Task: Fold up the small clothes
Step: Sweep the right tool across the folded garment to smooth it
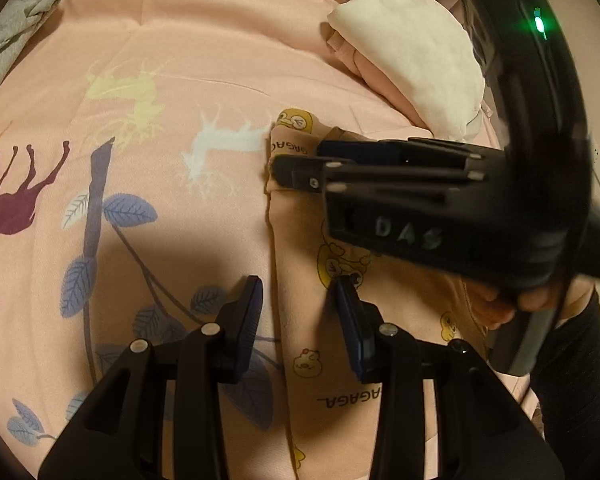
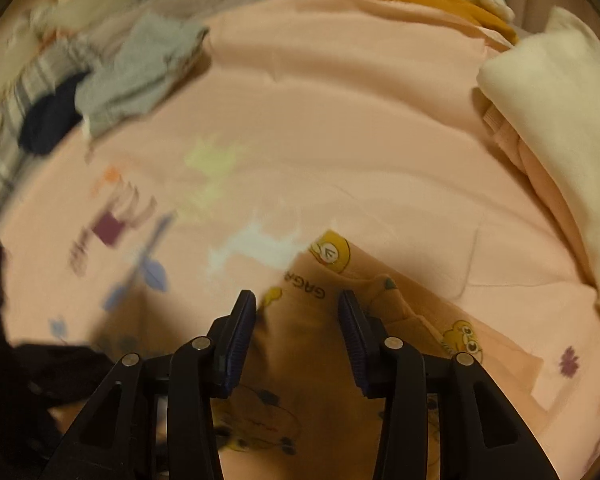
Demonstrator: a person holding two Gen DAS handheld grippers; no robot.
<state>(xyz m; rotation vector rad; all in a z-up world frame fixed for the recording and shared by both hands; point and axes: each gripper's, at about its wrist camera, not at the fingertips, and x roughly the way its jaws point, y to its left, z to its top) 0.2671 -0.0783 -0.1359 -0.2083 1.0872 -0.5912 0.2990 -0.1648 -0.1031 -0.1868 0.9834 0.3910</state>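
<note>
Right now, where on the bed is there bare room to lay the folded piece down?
Bare sheet lies between the grey garment at far left and the folded stack at right, beyond the duck-print garment. It is crowded around both open grippers, left and right.

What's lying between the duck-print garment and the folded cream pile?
Only bare pink bedsheet separates the duck-print garment from the folded cream pile, seen in the right wrist view.

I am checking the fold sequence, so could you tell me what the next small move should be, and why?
Probably close the right gripper on the duck-print garment: its fingers look open over the far corner, gripping nothing, and the left gripper is open at the near edge, so neither can lift the cloth yet.
</note>
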